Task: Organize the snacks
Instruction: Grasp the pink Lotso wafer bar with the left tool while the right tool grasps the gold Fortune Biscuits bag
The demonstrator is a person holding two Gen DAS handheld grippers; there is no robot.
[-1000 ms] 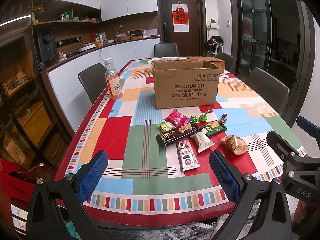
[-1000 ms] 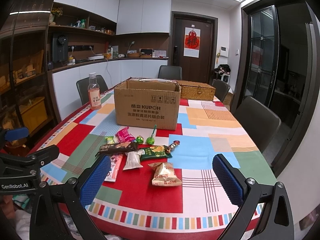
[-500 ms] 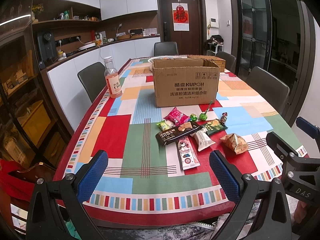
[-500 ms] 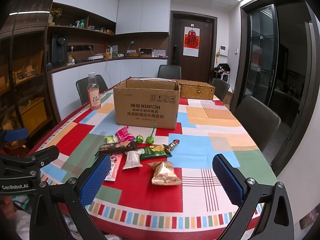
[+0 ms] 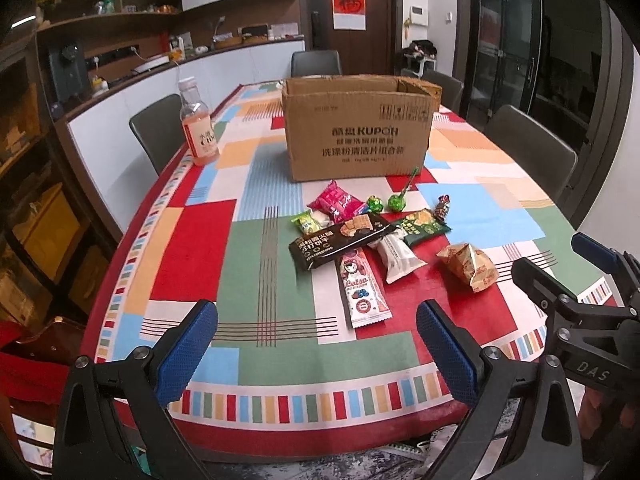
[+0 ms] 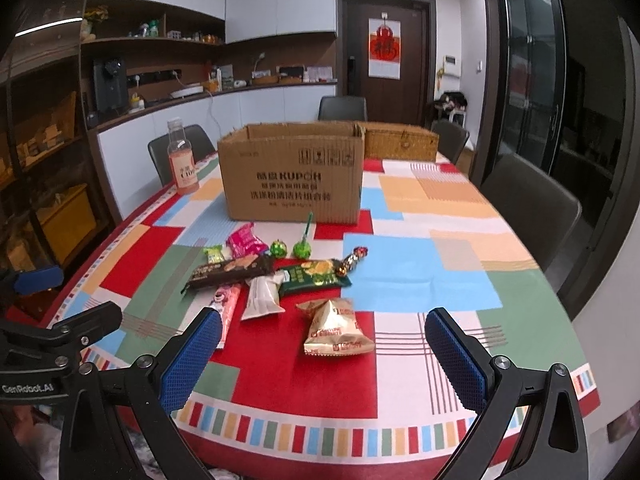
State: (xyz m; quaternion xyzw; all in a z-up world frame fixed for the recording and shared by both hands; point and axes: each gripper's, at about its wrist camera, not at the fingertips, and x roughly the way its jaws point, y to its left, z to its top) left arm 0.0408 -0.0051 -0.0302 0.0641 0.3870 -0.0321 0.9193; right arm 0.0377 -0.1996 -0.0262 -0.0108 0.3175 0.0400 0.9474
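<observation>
Several snack packets lie in a loose pile on the patchwork tablecloth: a black biscuit pack [image 5: 340, 240], a pink-and-white bar [image 5: 362, 288], a white pouch [image 5: 396, 256], a tan fortune-biscuit bag [image 6: 338, 326] [image 5: 468, 266], a pink packet [image 5: 335, 203], a green pack [image 6: 314, 276] and two green lollipops [image 6: 302, 248]. An open cardboard box [image 5: 358, 132] [image 6: 294, 174] stands behind them. My left gripper [image 5: 316, 348] is open and empty over the near table edge. My right gripper [image 6: 322, 356] is open and empty, just short of the tan bag.
A bottle of pink drink [image 5: 198, 128] stands at the table's left edge. A wicker basket [image 6: 402, 142] sits behind the box. Grey chairs [image 6: 528, 208] surround the table. A counter and shelves run along the left wall.
Both grippers have moved a little forward toward the snacks. Both stay open and empty; nothing on the table has moved.
</observation>
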